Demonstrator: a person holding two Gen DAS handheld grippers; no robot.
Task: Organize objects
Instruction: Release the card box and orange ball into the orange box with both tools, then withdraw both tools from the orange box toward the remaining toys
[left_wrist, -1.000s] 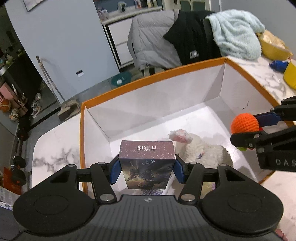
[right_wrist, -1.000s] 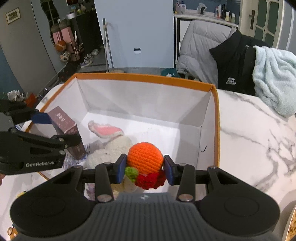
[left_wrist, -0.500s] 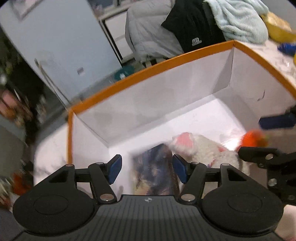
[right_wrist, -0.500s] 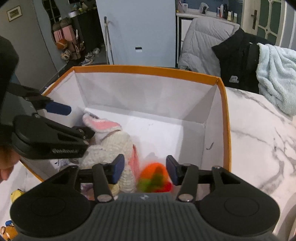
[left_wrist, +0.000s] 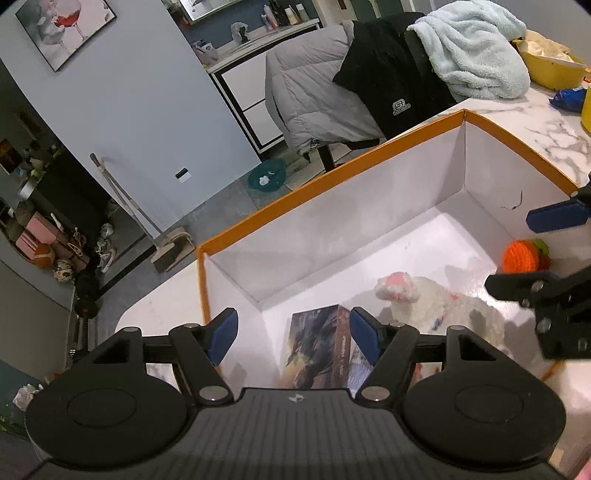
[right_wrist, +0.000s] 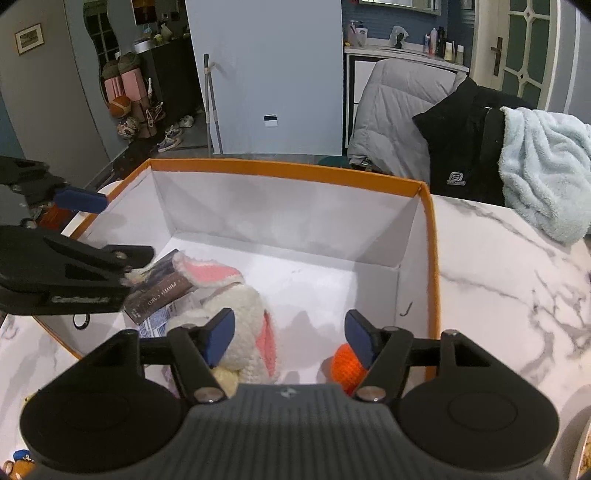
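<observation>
Both grippers hang over the orange-rimmed box on the marble bench. Left gripper: fingers spread wide, nothing between them. Right gripper: fingers likewise released and empty.

Box contents: the card box lies on the floor of the box near its left wall, directly below the left gripper; in the right wrist view its spine rests against the ear of the plush rabbit. The rabbit lies mid-floor. The crocheted orange toy sits on the floor on the right side of the box, beside the rabbit, partly hidden by the right gripper's right-hand finger.

Risks, judged from this layout:
- Both grippers sit low, close to the box walls. Withdrawing sideways rather than upward could catch the rim; the box looks like light card and would probably slide or tip on the smooth bench.
- The left gripper's fingers straddle the card box. A tilt on the way out may drag it further against the rabbit.
- The orange toy is round and soft. A brush from the right finger could roll it; the box walls should contain it.
- The two grippers are near each other over the same box; simultaneous lifts on crossing paths risk a knock.
- Small items remain on the bench at lower left of the right wrist view, too cropped to identify. Reaching for them means crossing the box rim.
</observation>
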